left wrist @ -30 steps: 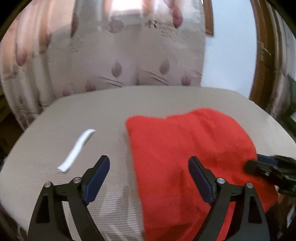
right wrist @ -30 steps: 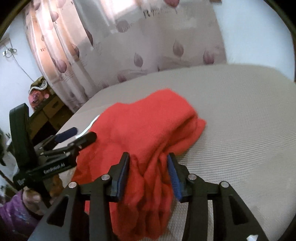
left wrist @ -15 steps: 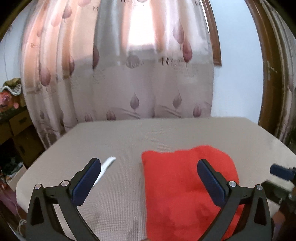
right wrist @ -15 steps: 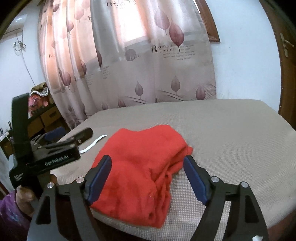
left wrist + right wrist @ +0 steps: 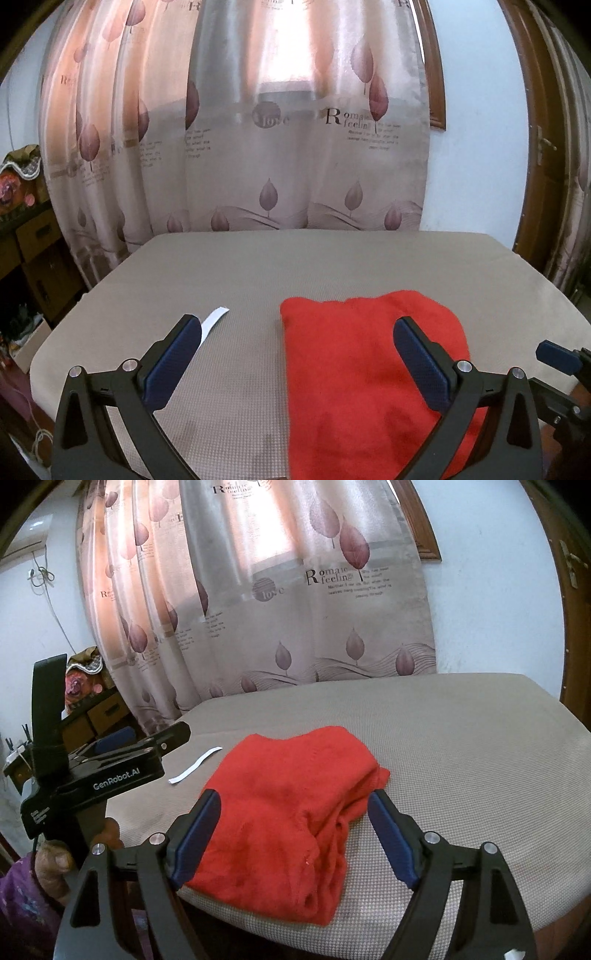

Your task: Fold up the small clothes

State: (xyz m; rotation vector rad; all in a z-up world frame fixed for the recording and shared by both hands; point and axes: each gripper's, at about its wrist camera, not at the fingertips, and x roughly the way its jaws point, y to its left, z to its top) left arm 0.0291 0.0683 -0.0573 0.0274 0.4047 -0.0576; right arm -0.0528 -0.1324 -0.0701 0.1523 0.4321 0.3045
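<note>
A red fleece garment lies folded on the beige table, near its front edge; it also shows in the right wrist view. My left gripper is open and empty, held back above the front edge, left of the garment's middle. My right gripper is open and empty, held above the garment's near end without touching it. The left gripper's body shows at the left of the right wrist view.
A white paper strip lies on the table left of the garment, also in the right wrist view. A leaf-patterned curtain hangs behind the table. Wooden furniture stands at the left, a door frame at the right.
My right gripper has opened and let go of the red garment. Both grippers have drawn back and up from the table. The garment lies still.
</note>
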